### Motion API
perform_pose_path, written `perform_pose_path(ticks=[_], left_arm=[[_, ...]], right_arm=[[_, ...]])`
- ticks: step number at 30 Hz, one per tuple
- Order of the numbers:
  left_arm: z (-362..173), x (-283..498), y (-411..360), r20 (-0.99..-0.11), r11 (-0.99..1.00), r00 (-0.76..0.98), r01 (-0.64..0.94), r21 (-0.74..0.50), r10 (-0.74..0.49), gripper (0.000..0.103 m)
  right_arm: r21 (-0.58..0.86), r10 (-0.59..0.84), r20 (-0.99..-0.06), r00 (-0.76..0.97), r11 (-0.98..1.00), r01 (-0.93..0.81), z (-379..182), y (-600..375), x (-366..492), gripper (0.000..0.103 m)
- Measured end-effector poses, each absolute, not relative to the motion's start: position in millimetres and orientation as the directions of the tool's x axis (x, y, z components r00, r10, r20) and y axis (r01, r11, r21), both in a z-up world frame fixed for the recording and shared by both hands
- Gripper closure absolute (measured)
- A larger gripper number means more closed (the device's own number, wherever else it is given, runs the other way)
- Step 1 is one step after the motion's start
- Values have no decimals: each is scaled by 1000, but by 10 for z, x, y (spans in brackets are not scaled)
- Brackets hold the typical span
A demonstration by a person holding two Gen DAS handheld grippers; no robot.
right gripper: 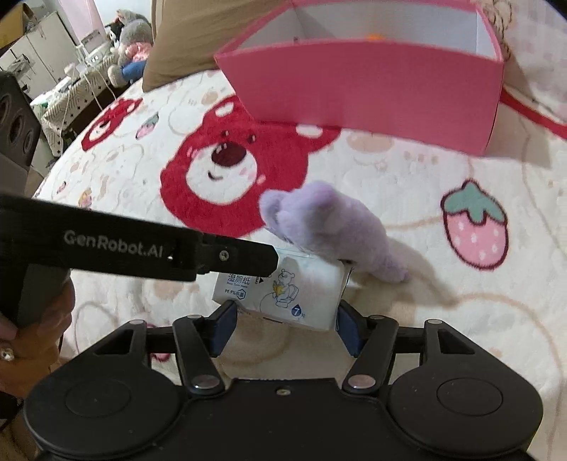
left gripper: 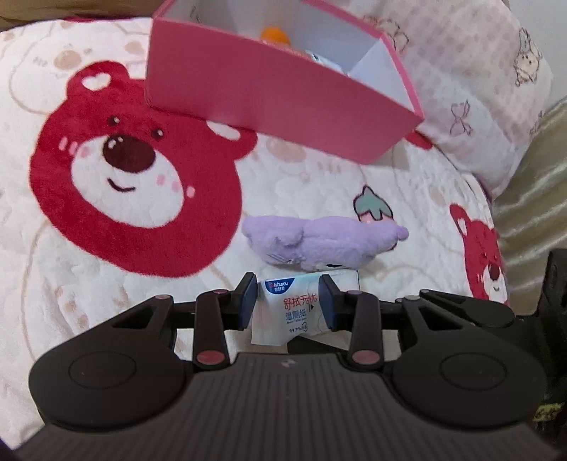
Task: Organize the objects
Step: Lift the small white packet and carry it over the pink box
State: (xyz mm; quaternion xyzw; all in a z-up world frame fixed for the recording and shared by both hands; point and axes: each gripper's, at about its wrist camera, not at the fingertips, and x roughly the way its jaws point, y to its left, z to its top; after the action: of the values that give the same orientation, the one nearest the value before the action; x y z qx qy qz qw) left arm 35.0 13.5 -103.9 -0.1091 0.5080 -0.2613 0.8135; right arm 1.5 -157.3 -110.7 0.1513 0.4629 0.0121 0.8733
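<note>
A white wet-wipes packet (left gripper: 288,312) lies on the bear-print blanket, and my left gripper (left gripper: 287,301) is shut on it. In the right wrist view the same packet (right gripper: 283,289) sits between the open jaws of my right gripper (right gripper: 285,328), and the left gripper's arm (right gripper: 141,253) reaches onto it from the left. A purple plush toy (left gripper: 319,243) lies just beyond the packet and leans on it in the right wrist view (right gripper: 329,227). A pink open box (left gripper: 269,88) stands farther back with an orange item (left gripper: 274,33) and other small things inside; it also shows in the right wrist view (right gripper: 372,92).
The surface is a bed with a red-bear blanket (left gripper: 124,170). A pink patterned pillow (left gripper: 478,81) lies behind the box on the right. Off the bed's left edge stand furniture and stuffed toys (right gripper: 131,42). A brown cushion (right gripper: 184,35) lies at the back.
</note>
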Motion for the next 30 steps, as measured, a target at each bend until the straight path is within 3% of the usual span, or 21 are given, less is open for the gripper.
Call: perform_pose_path(ticks=[30], left_arm=[[-310, 461, 282, -665, 808, 461, 379, -451, -587, 68]], right_arm=[[169, 67, -704, 707, 983, 76, -408, -1511, 112, 37]])
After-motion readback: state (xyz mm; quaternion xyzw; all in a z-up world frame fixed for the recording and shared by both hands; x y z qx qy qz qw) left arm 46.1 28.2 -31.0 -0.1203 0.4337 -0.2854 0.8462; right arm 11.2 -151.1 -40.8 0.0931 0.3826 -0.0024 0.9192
